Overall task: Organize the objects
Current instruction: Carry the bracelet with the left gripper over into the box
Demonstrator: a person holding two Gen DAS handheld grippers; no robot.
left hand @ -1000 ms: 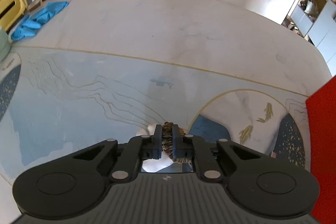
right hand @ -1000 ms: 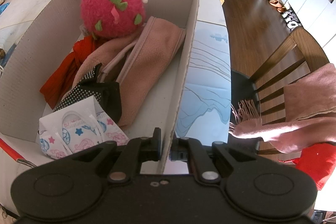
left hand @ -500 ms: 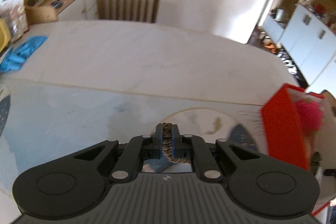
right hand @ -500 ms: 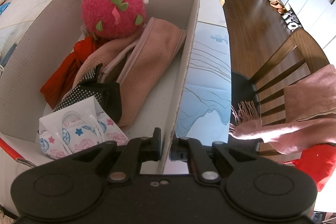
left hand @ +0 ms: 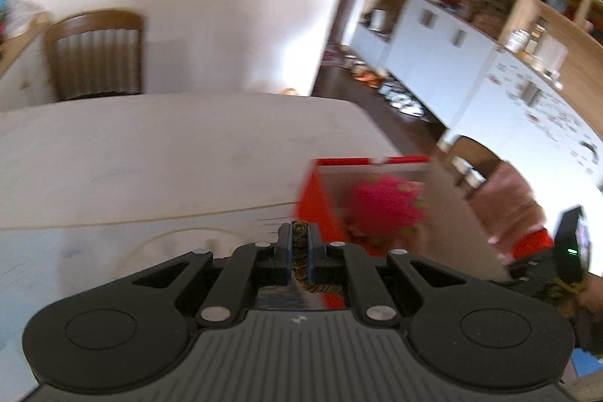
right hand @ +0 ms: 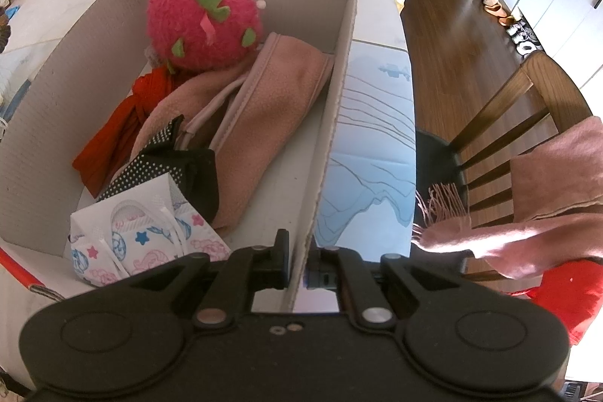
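My left gripper point(left hand: 299, 232) is shut on a brown patterned band point(left hand: 300, 253) that hangs down between its fingers, raised above the table. Ahead to its right stands the red cardboard box point(left hand: 318, 206) with the pink strawberry plush point(left hand: 384, 206) inside; this view is blurred. My right gripper point(right hand: 299, 243) is shut on the box's right wall point(right hand: 335, 123), one finger inside, one outside. In the box point(right hand: 52, 70) lie the strawberry plush point(right hand: 203, 21), a pink fleece cloth point(right hand: 264, 108), a red cloth point(right hand: 124, 123), a black dotted item point(right hand: 177, 164) and a white printed packet point(right hand: 139, 232).
A wooden chair point(left hand: 96, 55) stands at the table's far side point(left hand: 169, 138). Right of the table, another chair point(right hand: 520, 123) carries a pink fringed scarf point(right hand: 527, 210) and red fabric point(right hand: 569, 292). White cabinets point(left hand: 452, 63) line the far right. The other hand-held gripper point(left hand: 573, 247) shows at the right edge.
My left gripper has risen and swung right with the band in it; the red box and plush have come into its view. The right gripper has stayed on the box wall.
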